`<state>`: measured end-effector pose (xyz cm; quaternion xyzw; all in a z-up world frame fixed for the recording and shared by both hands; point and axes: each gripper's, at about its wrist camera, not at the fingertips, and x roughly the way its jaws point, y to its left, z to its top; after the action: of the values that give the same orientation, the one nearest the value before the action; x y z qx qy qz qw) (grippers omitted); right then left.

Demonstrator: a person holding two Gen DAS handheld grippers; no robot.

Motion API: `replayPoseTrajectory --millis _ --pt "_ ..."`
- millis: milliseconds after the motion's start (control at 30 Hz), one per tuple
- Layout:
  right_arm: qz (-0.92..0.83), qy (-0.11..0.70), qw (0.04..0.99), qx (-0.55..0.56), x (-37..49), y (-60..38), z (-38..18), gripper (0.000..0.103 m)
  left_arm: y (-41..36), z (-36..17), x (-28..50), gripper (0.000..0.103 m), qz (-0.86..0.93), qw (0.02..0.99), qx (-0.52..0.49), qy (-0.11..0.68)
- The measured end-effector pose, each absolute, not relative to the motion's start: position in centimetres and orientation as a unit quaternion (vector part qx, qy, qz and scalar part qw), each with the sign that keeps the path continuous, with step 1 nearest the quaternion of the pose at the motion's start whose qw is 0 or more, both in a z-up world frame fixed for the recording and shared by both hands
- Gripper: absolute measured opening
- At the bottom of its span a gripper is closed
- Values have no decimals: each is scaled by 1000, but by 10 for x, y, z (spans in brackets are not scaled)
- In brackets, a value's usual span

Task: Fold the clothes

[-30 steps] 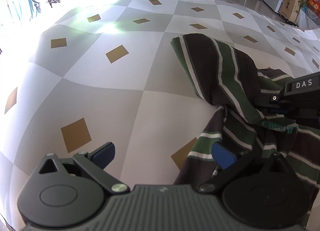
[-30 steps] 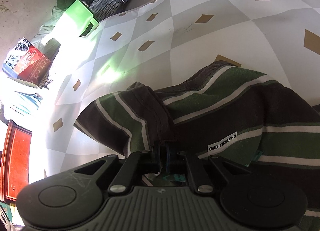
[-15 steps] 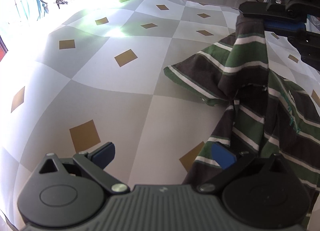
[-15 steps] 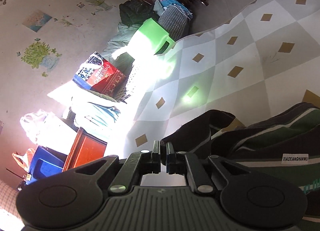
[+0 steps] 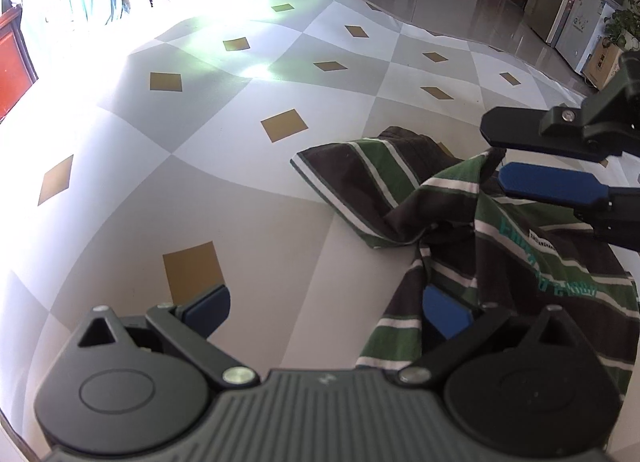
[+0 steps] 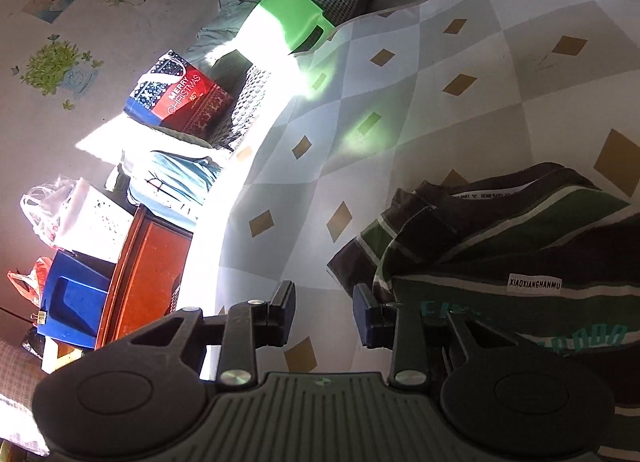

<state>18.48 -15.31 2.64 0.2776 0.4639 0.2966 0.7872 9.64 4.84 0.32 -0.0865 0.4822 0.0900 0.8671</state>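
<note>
On the checked tablecloth (image 5: 224, 189), in the left wrist view, a striped shirt (image 5: 532, 258) in green, brown and white lies bunched, with one sleeve (image 5: 360, 185) flung out flat to the left and the body heaped toward the near right. The left tongs (image 5: 324, 308) stand wide apart with nothing between them; the right-hand pad sits close against the shirt's near hem, the other over bare cloth. Farther right, the right tongs (image 5: 540, 159) hang just above the heap, parted, a peak of cloth rising toward them; I cannot tell from here whether it touches a pad.

From the right wrist view, the right tongs (image 6: 324, 312) are plainly parted with only tablecloth (image 6: 400, 165) showing through the gap, so they grip nothing. The shirt (image 6: 516, 246) lies just beside the right-hand pad, its collar (image 6: 480, 191) and a white label (image 6: 535, 284) turned up.

Risks, as I judge them: the heap is several layers deep, so a blind pinch could catch two layers, or the tablecloth with them, and drag the whole bundle instead of spreading it. A pinch on only the hem edge could slip free when lifted. The hard glare (image 5: 240, 61) across the table may also hide the shirt's edges.
</note>
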Motion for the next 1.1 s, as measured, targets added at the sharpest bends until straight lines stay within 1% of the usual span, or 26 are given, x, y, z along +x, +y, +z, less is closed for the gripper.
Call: replayPoseTrajectory --millis 267,500,633,900,1033,1100 --pt "214 469 826 228 182 -187 28 37 47 7 108 103 96 871 -98 471" --pt "145 500 837 169 178 -212 17 38 39 12 138 103 104 875 -97 462" --pt "138 508 835 157 177 -219 13 42 36 10 158 103 105 879 -98 454" --pt "138 526 828 135 178 -219 0 43 25 -5 187 103 98 876 -84 465" --pt "131 535 823 138 181 -221 -6 43 23 6 185 103 90 882 -103 452" --pt "131 536 822 141 182 -222 -7 43 19 16 184 103 77 890 -93 439"
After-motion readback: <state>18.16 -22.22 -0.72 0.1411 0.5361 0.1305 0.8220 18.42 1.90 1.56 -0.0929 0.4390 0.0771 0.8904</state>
